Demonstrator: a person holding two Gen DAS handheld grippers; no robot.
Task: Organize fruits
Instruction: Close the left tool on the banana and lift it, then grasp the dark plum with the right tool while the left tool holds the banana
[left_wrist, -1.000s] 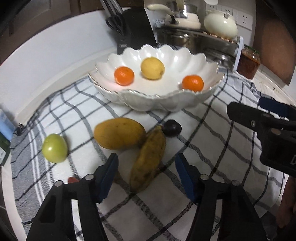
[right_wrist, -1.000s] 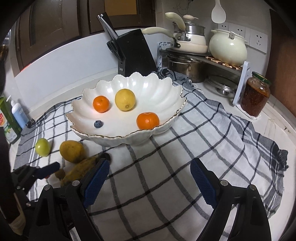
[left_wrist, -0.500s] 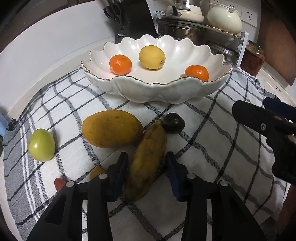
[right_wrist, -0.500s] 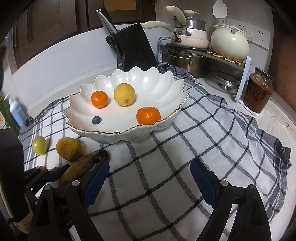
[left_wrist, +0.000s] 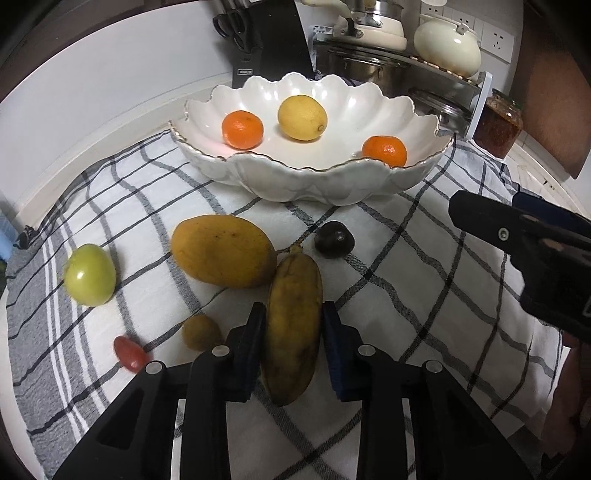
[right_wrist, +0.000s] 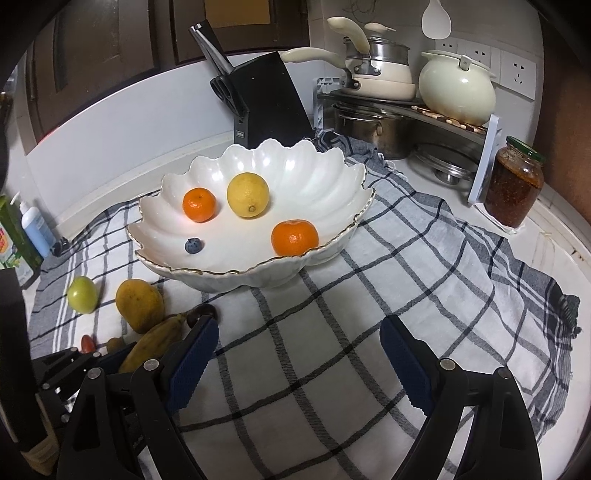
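The left hand-held gripper (left_wrist: 293, 341) has just been closing and its 2 blue pads now sit against the sides of the banana (left_wrist: 293, 325), which lies on the checked cloth (left_wrist: 406, 295) over the bench, touching the mango (left_wrist: 223, 251). The banana looks ripe, soft and easily bruised, so I judge a light squeeze at mid-length best. The right hand-held gripper (right_wrist: 299, 363) hangs wide apart and empty, leaving open cloth before the scalloped bowl (left_wrist: 332, 184), whose raised rim must be cleared.
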